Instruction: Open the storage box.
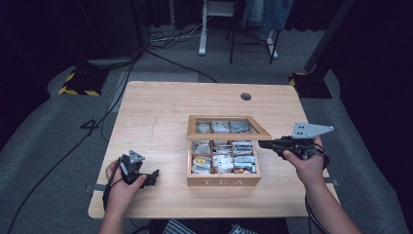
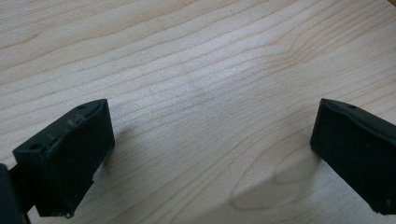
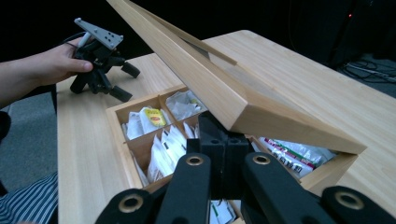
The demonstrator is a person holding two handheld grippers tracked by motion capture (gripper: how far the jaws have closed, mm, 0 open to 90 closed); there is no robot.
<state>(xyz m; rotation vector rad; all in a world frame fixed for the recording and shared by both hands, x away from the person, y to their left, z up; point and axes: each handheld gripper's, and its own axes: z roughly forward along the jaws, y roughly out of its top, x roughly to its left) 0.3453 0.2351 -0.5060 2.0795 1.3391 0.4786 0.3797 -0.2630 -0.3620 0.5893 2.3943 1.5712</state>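
Note:
A wooden tea box (image 1: 223,182) marked TEA sits right of the table's centre, its compartments packed with tea bags (image 1: 222,158). Its glass-paned lid (image 1: 229,137) stands partly raised. My right gripper (image 1: 261,143) reaches in from the right, shut, its tips tucked under the lid's front edge. In the right gripper view the closed jaws (image 3: 223,135) press up against the underside of the lid (image 3: 210,88), above the tea bags (image 3: 152,120). My left gripper (image 1: 148,179) rests on the table at the front left, open, with bare wood between its fingers (image 2: 70,154).
The light wooden table (image 1: 160,112) has a round cable hole (image 1: 246,96) at the back right. Stand bases and cables lie on the grey floor beyond it. From the right gripper view the left gripper (image 3: 127,82) stands past the box.

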